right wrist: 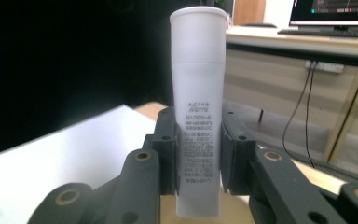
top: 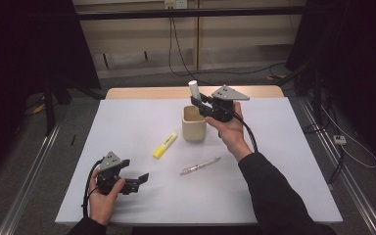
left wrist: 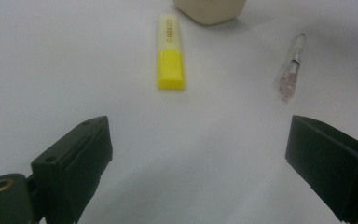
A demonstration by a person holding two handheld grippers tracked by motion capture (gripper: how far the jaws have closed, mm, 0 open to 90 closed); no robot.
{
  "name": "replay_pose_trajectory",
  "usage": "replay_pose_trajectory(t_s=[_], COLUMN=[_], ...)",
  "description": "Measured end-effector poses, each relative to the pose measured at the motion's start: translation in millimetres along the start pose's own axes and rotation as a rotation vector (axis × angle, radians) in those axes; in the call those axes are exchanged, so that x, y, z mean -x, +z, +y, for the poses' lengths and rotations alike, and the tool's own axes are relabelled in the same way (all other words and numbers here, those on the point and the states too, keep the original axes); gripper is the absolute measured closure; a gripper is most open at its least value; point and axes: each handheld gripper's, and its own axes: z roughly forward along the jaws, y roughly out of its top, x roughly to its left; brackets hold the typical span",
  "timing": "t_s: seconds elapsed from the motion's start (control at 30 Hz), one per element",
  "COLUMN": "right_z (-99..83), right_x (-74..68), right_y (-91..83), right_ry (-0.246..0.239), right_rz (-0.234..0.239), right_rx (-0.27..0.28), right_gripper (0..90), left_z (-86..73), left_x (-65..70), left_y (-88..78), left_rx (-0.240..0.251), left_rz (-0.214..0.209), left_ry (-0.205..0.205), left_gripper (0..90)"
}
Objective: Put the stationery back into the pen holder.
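Observation:
My right gripper (top: 199, 100) is shut on a white tube (top: 194, 90) and holds it upright above a beige cup (top: 194, 124) at the middle back of the white table (top: 293, 161). In the right gripper view the white tube (right wrist: 199, 107) stands clamped between the black jaws, printed text down its side. My left gripper (top: 139, 179) rests open near the table's front left, nothing between its jaws. Ahead of it lie a yellow highlighter (left wrist: 170, 52) and a clear pen (left wrist: 292, 67). The yellow highlighter (top: 165, 145) lies left of the cup, the clear pen (top: 200, 166) in front of it.
The beige cup's base (left wrist: 209, 10) shows at the top of the left gripper view. Metal rails (top: 34, 161) run along both sides of the table. Cables (top: 176, 49) lie on the floor behind it. A desk with a monitor (right wrist: 331, 14) stands far off.

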Motion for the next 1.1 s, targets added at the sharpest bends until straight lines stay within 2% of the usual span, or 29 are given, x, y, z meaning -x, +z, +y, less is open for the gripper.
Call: replay_pose_trajectory(t_s=[0.1, 0.3, 0.6, 0.87, 0.93, 1.1], right_z=[-10.9, -24.6, -38.0, -40.9, -40.0, -35.3], right_x=[-4.1, -0.9, 2.3, 1.0, -0.2, 0.3], right_y=[1.4, 6.3, 14.1, 14.4, 14.1, 9.8], right_ry=[-0.007, 0.014, 0.025, 0.003, 0.010, 0.033], right_rz=[0.009, 0.006, 0.013, 0.007, 0.015, 0.002], right_rx=[-0.020, -0.044, -0.069, -0.068, -0.067, -0.052], right_gripper=[72.0, 72.0, 71.9, 70.3, 62.5, 41.4], left_z=[-0.3, -0.4, -0.9, -0.8, -1.0, -1.3], left_x=[-0.2, -0.8, -2.7, -4.2, -4.1, -4.5], left_y=[0.9, 1.0, 0.1, -1.6, -1.5, -1.0], left_rx=[-0.005, -0.003, 0.005, 0.014, 0.016, 0.017], left_rz=[-0.003, -0.008, -0.015, -0.014, -0.011, -0.012], left_ry=[-0.006, -0.009, -0.024, -0.029, -0.033, -0.035], left_gripper=[7.0, 7.0, 7.0, 7.1, 7.1, 7.1])
